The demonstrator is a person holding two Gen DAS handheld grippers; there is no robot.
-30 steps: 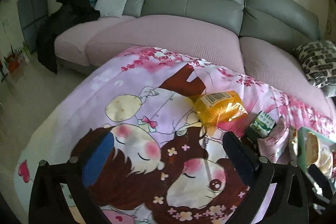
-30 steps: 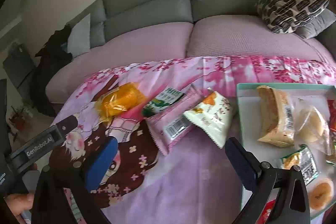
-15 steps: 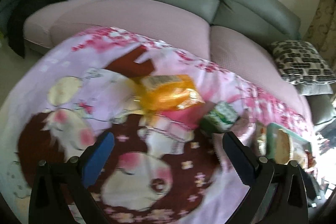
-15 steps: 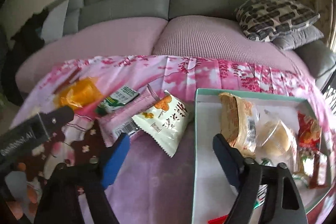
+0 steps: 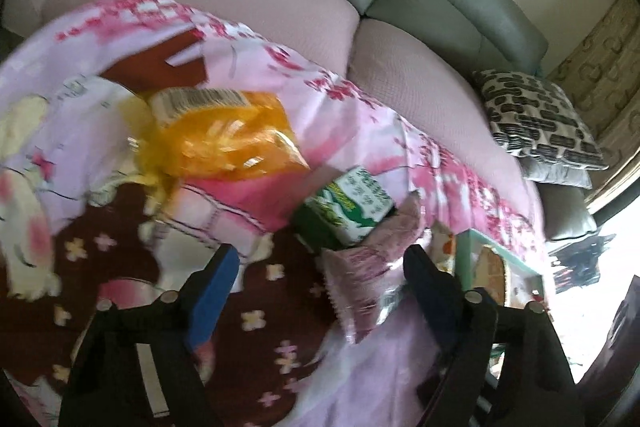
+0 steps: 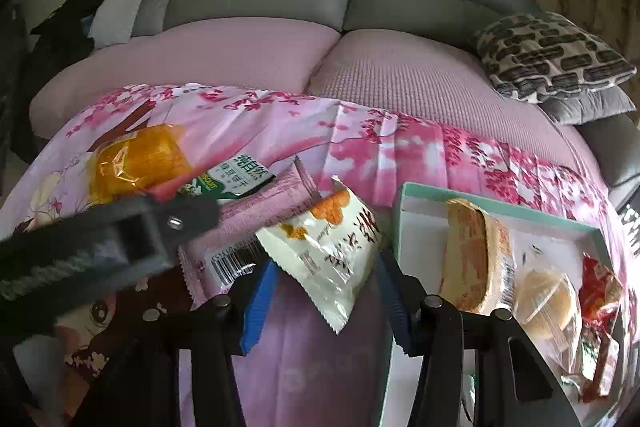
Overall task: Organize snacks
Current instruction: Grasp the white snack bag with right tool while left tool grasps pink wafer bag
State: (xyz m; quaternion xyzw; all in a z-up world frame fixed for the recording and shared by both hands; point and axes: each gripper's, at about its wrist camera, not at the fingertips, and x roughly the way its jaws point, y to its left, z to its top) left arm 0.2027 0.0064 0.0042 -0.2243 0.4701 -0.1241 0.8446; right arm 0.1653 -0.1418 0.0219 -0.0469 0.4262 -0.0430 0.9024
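Left wrist view: left gripper [image 5: 320, 267] spread wide, holding nothing, low over cartoon blanket [image 5: 100, 107]. Pink packet [image 5: 364, 279] between its fingers, tips not touching. Green-white packet [image 5: 352, 207] just beyond, orange packet [image 5: 224, 135] farther left. View blurred.

Right wrist view: right gripper [image 6: 326, 297] partly open, fingers flanking lower corner of white packet [image 6: 328, 247]; contact unclear. Packet overlaps pink packet [image 6: 248, 231], beside teal tray [image 6: 404, 211] holding wrapped cakes [image 6: 476, 259].
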